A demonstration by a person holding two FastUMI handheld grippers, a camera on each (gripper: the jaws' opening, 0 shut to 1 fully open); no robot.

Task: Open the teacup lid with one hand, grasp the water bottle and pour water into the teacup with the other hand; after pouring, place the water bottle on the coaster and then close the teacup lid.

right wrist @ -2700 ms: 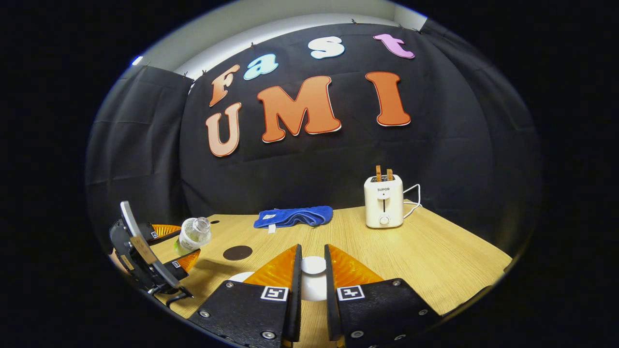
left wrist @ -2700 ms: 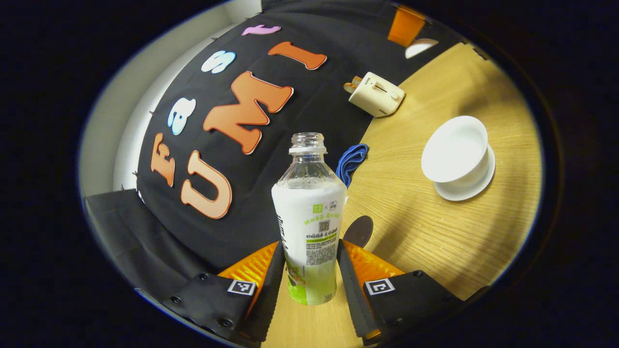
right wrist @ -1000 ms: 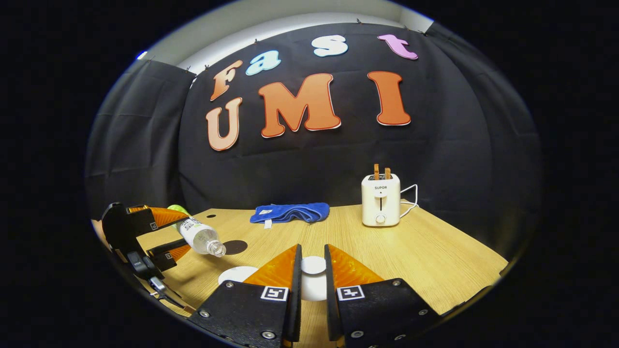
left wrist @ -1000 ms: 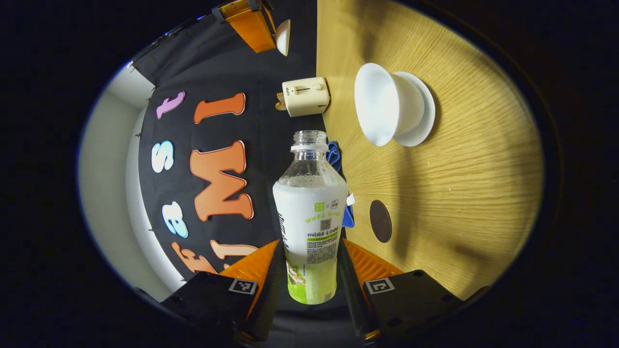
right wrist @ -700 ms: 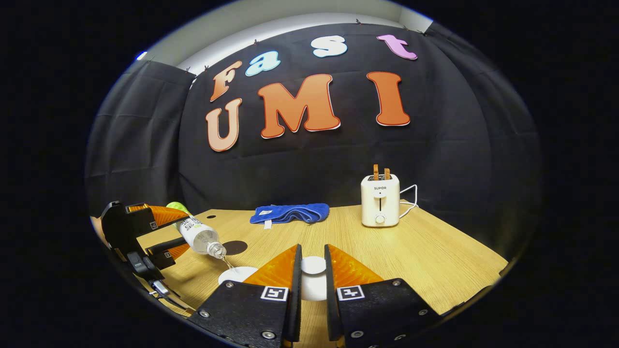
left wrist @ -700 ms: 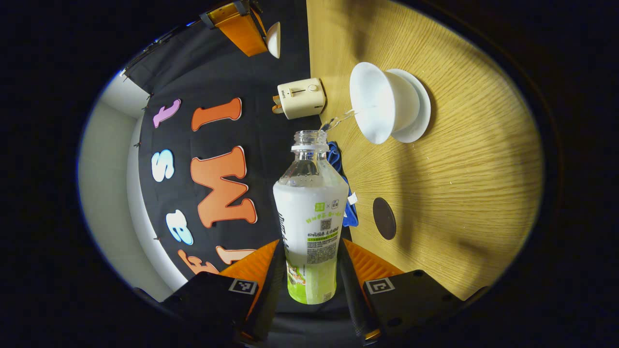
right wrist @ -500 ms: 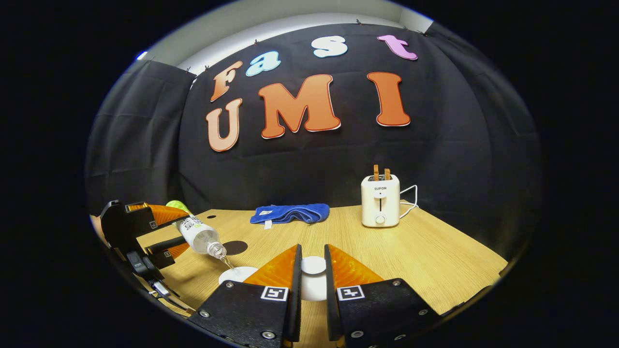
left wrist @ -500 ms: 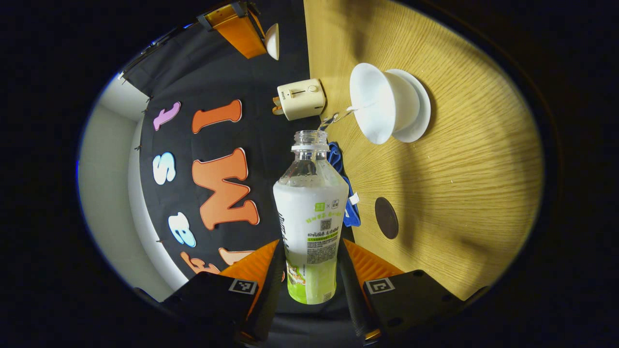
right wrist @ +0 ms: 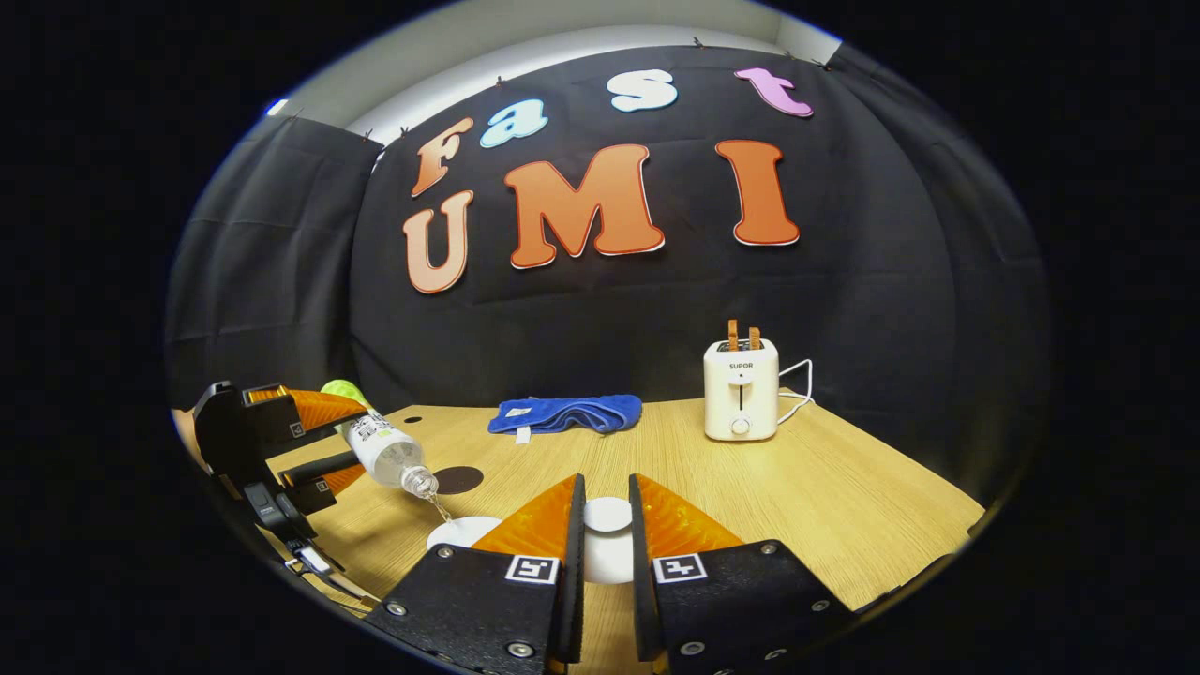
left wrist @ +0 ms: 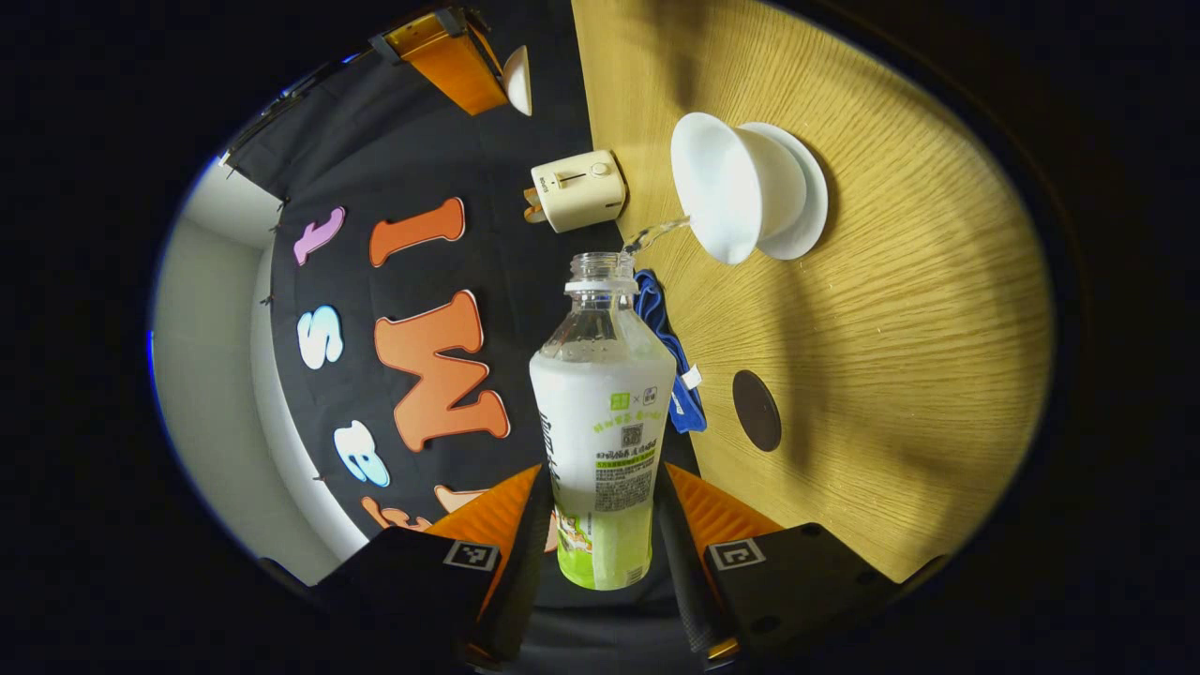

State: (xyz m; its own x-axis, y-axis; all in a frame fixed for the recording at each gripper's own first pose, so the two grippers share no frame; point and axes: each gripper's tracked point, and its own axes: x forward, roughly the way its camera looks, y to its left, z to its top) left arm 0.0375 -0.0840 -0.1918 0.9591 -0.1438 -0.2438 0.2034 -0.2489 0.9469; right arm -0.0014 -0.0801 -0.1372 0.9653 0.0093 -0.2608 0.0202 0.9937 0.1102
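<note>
On wooden table (right wrist: 825, 497): blue towel (right wrist: 565, 413), toaster (right wrist: 741, 389) by wall.

Wooden table (right wrist: 825, 497) before black cloth wall (right wrist: 891, 300), pale wall strip (right wrist: 525, 56) above.

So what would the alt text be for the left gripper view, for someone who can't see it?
A gripper clamps a tipped clear plastic water bottle with a white and green label, pouring a thin stream into an open white teacup on its white saucer. On the wooden table also lie a round dark coaster, a blue cloth and a cream toaster.
</note>
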